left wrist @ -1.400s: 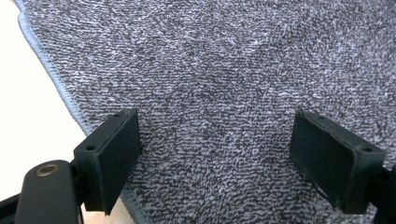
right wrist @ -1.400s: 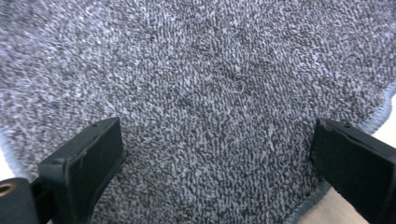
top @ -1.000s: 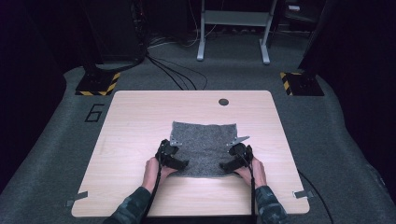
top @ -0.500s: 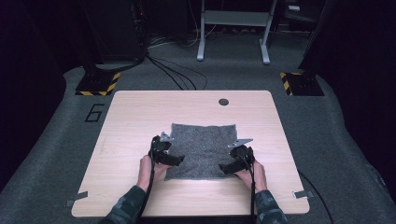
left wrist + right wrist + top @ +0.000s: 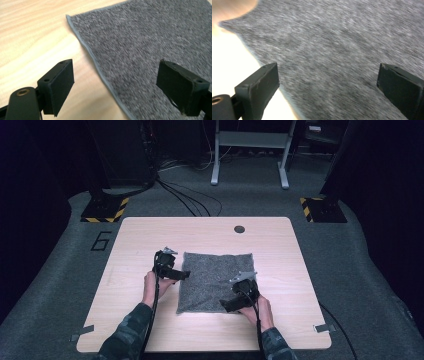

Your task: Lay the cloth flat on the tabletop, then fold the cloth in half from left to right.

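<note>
A grey speckled cloth (image 5: 214, 280) lies flat in the middle of the wooden table (image 5: 135, 245). My left gripper (image 5: 184, 275) is at the cloth's left edge, open, its jaws straddling the hemmed edge of the cloth (image 5: 150, 37); one jaw is over bare wood, the other over fabric. My right gripper (image 5: 226, 305) is over the cloth's near right part, open and wide apart above the cloth (image 5: 337, 45). Nothing is held between either pair of jaws.
A dark round grommet hole (image 5: 239, 229) sits near the table's far edge. Cables (image 5: 185, 200) run over the grey carpet beyond the table, beside a metal stand (image 5: 250, 155) and yellow-black striped bases (image 5: 105, 210). A number 6 (image 5: 101, 241) marks the floor at left.
My left gripper moved left and farther away along the cloth's left edge. My right gripper came nearer, over the cloth's near right part. The cloth itself stays flat.
</note>
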The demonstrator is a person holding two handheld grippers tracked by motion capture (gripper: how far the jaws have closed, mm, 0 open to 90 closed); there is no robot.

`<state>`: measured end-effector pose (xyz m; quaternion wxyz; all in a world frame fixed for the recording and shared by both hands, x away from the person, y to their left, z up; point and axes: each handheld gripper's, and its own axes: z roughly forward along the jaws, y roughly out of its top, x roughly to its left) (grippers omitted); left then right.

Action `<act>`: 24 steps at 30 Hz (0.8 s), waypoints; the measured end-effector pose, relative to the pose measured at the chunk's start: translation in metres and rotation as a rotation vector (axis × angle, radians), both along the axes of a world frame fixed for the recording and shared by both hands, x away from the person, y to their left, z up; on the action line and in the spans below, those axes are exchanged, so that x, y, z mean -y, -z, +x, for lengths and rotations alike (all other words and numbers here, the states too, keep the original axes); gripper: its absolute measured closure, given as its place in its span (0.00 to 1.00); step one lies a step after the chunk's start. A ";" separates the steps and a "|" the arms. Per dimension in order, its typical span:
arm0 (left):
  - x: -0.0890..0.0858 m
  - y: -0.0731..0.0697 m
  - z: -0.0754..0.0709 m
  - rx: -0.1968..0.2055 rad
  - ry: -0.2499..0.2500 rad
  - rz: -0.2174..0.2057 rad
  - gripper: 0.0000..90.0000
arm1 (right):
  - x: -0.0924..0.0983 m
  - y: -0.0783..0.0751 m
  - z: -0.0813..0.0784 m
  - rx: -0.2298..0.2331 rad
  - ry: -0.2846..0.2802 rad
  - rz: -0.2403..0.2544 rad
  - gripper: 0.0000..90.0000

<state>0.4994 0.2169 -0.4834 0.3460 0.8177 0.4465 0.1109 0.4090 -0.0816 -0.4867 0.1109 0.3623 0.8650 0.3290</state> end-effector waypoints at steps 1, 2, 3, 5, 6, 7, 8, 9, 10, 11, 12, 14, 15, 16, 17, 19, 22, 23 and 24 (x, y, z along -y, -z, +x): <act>0.001 0.000 0.003 0.003 -0.011 -0.004 0.16 | -0.003 -0.001 -0.002 -0.002 -0.001 0.003 0.04; 0.002 -0.001 0.007 0.000 -0.003 0.005 0.16 | -0.007 -0.002 -0.002 0.006 -0.011 0.005 0.05; 0.003 -0.001 0.011 0.001 -0.004 0.003 0.16 | -0.011 -0.003 -0.004 0.008 -0.018 0.008 0.05; 0.005 -0.001 0.018 -0.004 -0.004 0.012 0.16 | -0.018 -0.004 -0.005 0.015 -0.042 0.006 0.05; 0.006 -0.001 0.021 -0.006 -0.004 0.012 0.17 | -0.022 -0.004 -0.006 0.016 -0.053 0.008 0.05; 0.007 0.000 0.025 -0.008 -0.004 0.013 0.17 | -0.026 -0.004 -0.007 0.009 -0.053 0.014 0.05; 0.008 0.001 0.028 -0.010 -0.012 0.006 0.17 | -0.030 -0.004 -0.007 0.017 -0.067 0.011 0.05; 0.008 0.001 0.031 -0.012 -0.016 0.001 0.17 | -0.035 -0.005 -0.008 0.017 -0.079 0.010 0.06; 0.009 0.002 0.035 -0.015 -0.017 0.004 0.17 | -0.039 -0.005 -0.008 0.017 -0.087 0.011 0.06; 0.009 0.003 0.037 -0.019 -0.023 -0.002 0.17 | -0.044 -0.005 -0.010 0.008 -0.089 0.012 0.07; 0.010 0.003 0.040 -0.026 -0.027 -0.007 0.17 | -0.048 -0.005 -0.010 0.018 -0.108 0.007 0.07; 0.012 0.005 0.045 -0.028 -0.029 -0.001 0.17 | -0.058 -0.006 -0.011 0.022 -0.119 0.006 0.08; 0.014 0.006 0.047 -0.022 -0.037 0.001 0.17 | -0.063 -0.006 -0.013 0.012 -0.121 0.007 0.10; 0.015 0.006 0.050 -0.023 -0.032 0.005 0.18 | -0.069 -0.006 -0.014 0.014 -0.133 0.006 0.11; 0.015 0.007 0.052 -0.027 -0.029 0.011 0.18 | -0.074 -0.006 -0.015 0.017 -0.146 0.004 0.12; 0.017 0.009 0.057 -0.036 -0.037 0.004 0.18 | -0.084 -0.005 -0.016 0.022 -0.173 -0.001 0.16; 0.019 0.011 0.063 -0.029 -0.047 0.010 0.19 | -0.098 -0.002 -0.020 0.034 -0.198 -0.002 0.23; 0.020 0.012 0.065 -0.034 -0.045 0.014 0.20 | -0.104 0.000 -0.020 0.044 -0.210 -0.001 0.24; 0.021 0.013 0.066 -0.032 -0.045 0.019 0.21 | -0.108 0.000 -0.020 0.029 -0.226 -0.009 0.26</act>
